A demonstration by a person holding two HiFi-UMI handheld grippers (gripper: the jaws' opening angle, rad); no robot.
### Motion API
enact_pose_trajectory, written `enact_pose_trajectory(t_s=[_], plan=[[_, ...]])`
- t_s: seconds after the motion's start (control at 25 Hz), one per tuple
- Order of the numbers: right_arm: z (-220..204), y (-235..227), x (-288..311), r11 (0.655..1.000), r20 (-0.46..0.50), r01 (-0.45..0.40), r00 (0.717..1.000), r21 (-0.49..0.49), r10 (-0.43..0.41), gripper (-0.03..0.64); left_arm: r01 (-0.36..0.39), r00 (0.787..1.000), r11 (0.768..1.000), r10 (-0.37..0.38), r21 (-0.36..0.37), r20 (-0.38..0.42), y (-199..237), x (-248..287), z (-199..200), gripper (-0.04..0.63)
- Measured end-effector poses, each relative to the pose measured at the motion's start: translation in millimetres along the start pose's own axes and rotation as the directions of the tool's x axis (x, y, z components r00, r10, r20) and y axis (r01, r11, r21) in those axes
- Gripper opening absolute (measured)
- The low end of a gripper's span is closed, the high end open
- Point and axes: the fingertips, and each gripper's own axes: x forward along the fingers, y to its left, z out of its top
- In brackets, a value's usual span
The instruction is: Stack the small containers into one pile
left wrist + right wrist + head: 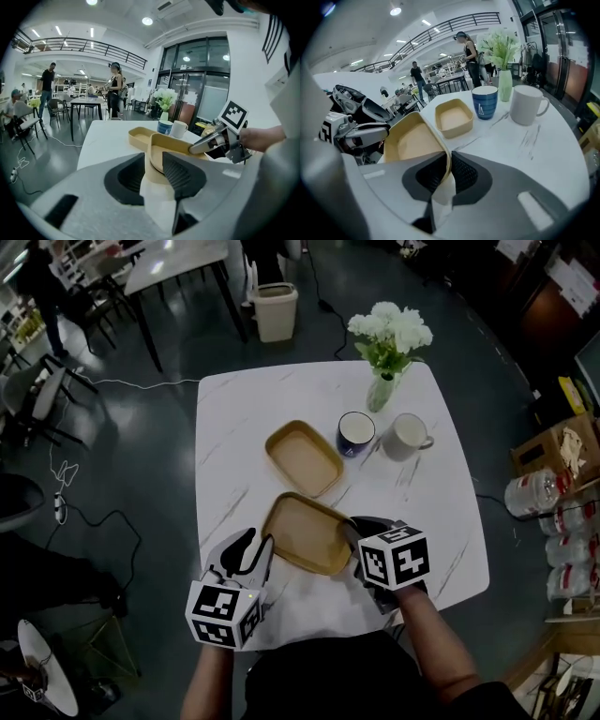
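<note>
To your left, the dark grey floor (pixel 141 474) carries a loose white cable (pixel 94 514). Farther back stand a dark-legged table (pixel 173 263) with chairs and a beige waste bin (pixel 275 311). A person (pixel 42 287) stands in the far left corner.

In front of you is a square white table (pixel 234 427) with faint grey marble veining.

Your left gripper (pixel 258 545) is at the near left of that table. Its jaws stand fairly wide and take the left corner of the near container (pixel 305 535) between them, with the tan wall filling the gap from pad to pad. This shallow tan tray sits tilted at the table's near edge, held between your two grippers.

The far container (pixel 303 458), the same tan colour, lies flat on the table just beyond. The two are close together, but I cannot tell whether they touch.

Your right gripper (pixel 354 529) is drawn nearly together and pinches the thin right wall of the near container between its ribbed pads.

Behind and to the right, a blue cup (pixel 356 434) and a white mug (pixel 405 436) stand side by side. A pale green vase (pixel 381 390) of white flowers (pixel 391 329) stands just behind them.

Off the table's right edge, an open cardboard box (pixel 553 451) sits among stacked goods.
</note>
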Motion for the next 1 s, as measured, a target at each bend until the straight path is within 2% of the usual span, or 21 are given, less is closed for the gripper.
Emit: enact_pose_trajectory(t_s=[0.44, 0.72, 1.0], plan=[[54, -31, -3, 0.994, 0.035, 0.086, 0.995, 0.066, -0.088, 0.032, 0.038, 0.999, 0.994, -0.041, 0.105, 0.027, 4, 38, 44, 0.120], [78, -38, 15, 0.980, 0.052, 0.087, 0.994, 0.180, -0.098, 0.032, 0.022, 0.998, 0.994, -0.028, 0.110, 0.056, 27, 58, 67, 0.124], [97, -49, 29, 0.953, 0.071, 0.096, 0.990, 0.286, -0.121, 0.034, 0.039, 0.996, 0.991, -0.049, 0.125, 0.076, 37, 84, 85, 0.124]])
